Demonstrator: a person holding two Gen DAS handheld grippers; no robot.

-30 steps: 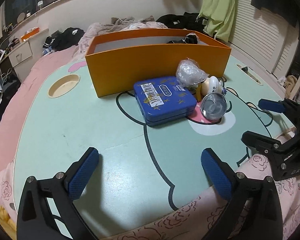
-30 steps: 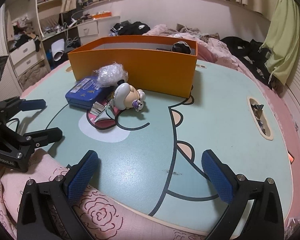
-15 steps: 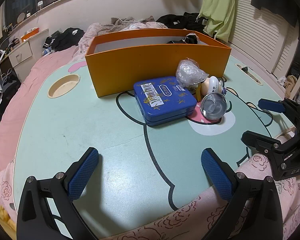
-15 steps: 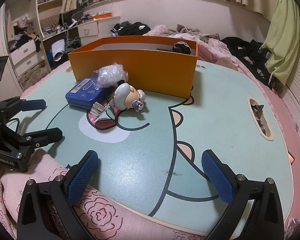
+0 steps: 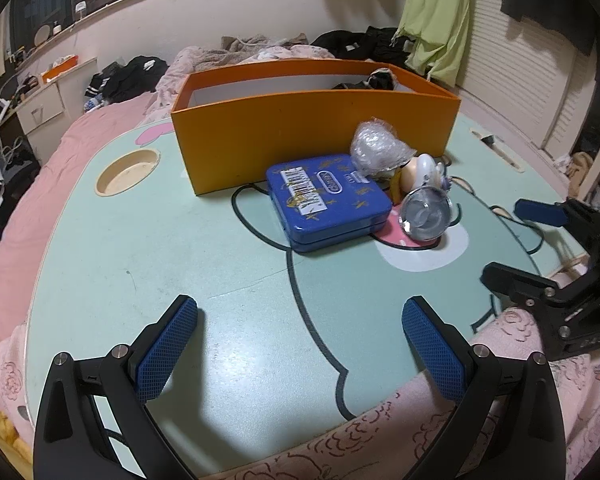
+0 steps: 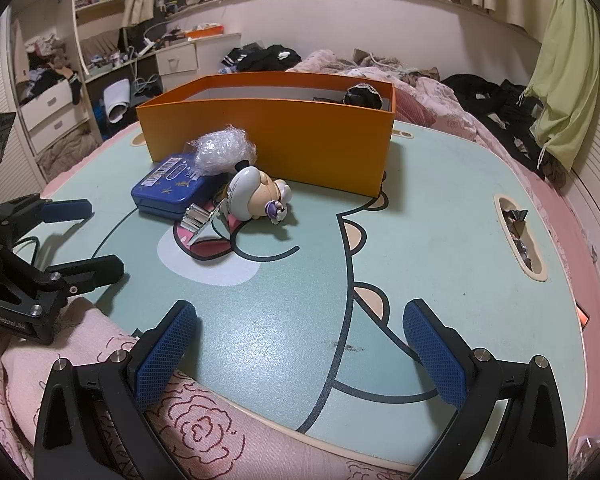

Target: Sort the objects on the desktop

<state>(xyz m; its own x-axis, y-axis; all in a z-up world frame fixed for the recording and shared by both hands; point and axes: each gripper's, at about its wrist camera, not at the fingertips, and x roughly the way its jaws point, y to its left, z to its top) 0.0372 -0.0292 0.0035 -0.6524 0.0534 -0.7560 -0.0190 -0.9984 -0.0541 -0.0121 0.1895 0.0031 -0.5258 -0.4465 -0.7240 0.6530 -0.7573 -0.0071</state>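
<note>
Tongs apart; tin barcoded.

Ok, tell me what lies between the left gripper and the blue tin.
Nothing: only bare table separates the left gripper from the blue tin, in the left wrist view.

Readable txt is sparse. Blue tin: white barcode sticker on lid, digits too small to read; oval logo beside it, blurred, can't make out the word. Gold marks on lid, look like characters, not legible. Left gripper body has small white lettering, too blurry to read. Nothing else legible.
</note>
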